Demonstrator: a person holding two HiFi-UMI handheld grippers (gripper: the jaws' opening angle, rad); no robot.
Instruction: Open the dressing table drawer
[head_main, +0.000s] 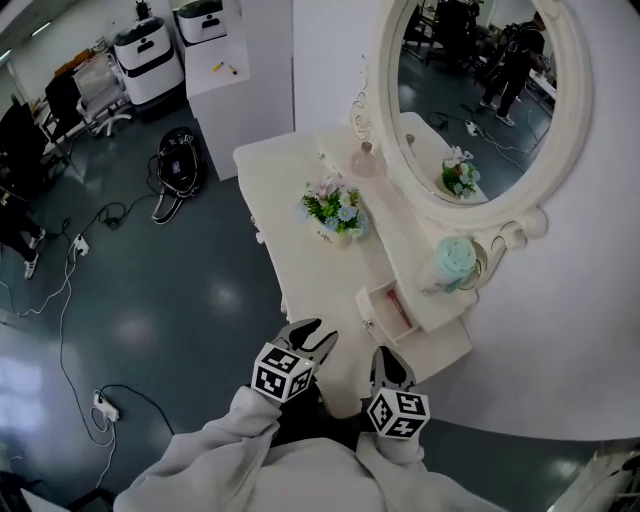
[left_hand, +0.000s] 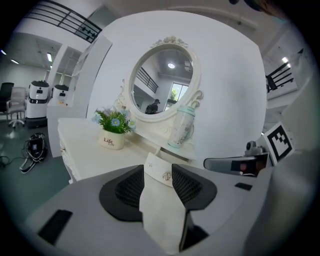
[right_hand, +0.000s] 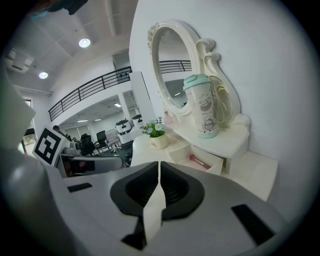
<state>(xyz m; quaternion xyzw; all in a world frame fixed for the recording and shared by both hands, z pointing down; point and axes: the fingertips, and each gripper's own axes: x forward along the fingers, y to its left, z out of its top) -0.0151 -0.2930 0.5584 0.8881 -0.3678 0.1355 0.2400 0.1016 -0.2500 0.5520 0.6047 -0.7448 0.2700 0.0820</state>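
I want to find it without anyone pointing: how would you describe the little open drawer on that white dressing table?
Start at the big oval mirror on the white dressing table. Under it runs a raised shelf. At the end where a mint-lidded cup stands, the drawer sits just below the cup. It is pulled out, showing a slim pink item inside, while the flower pot stands farther along.

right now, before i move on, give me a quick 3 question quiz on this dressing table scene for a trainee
1. True or false: the small drawer of the dressing table is shut.
2. What lies inside the drawer? A) a pink stick B) a flower pot C) a phone
3. Fill in: the mint-lidded tumbler stands on the shelf directly ___ the drawer.

Key: 1 false, it is pulled out; 2 A; 3 above.
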